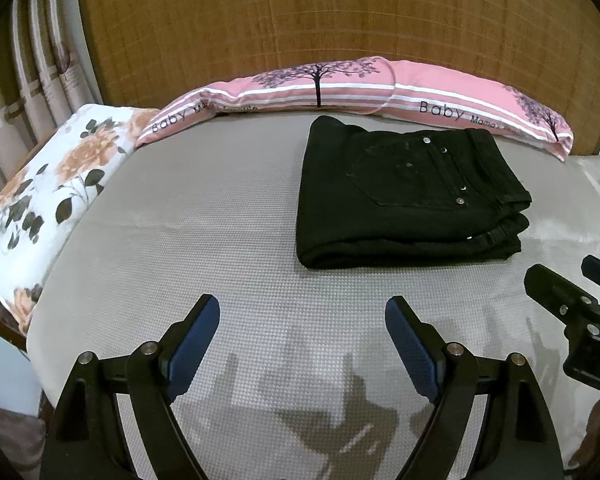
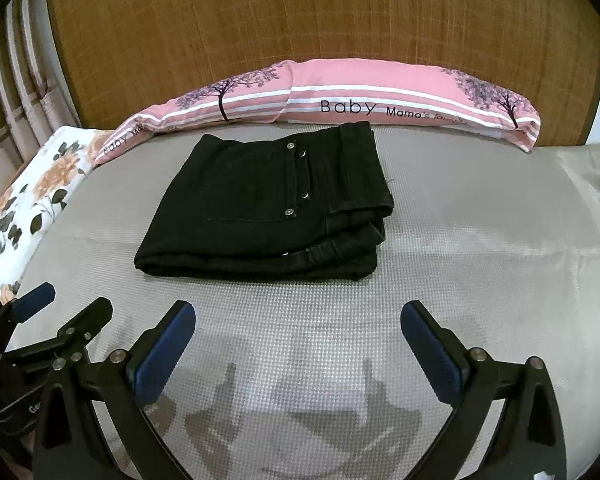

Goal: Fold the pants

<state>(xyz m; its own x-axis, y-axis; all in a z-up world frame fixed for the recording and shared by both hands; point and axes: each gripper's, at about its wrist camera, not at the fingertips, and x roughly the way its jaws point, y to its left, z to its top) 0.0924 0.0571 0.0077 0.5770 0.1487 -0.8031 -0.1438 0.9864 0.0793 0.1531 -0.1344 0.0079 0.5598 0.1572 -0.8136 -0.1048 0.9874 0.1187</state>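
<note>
The pants (image 1: 408,196) are black, with small silver rivets by the back pocket. The bed cover (image 1: 204,240) below is grey with a fine woven grid. The long pillow (image 1: 364,88) is pink with white stripes, dark purple trees and black letters ("Baby"). The other pillow (image 1: 52,196) is white with orange flowers and dark grey leaves. The headboard (image 1: 324,12) is brown wood. Both grippers are black (the pads (image 2: 160,356) are blue).

We see even, soft light, faint gripper shadows on the near sheet (image 1: 228,240), and fisheye-bent dark corners.
</note>
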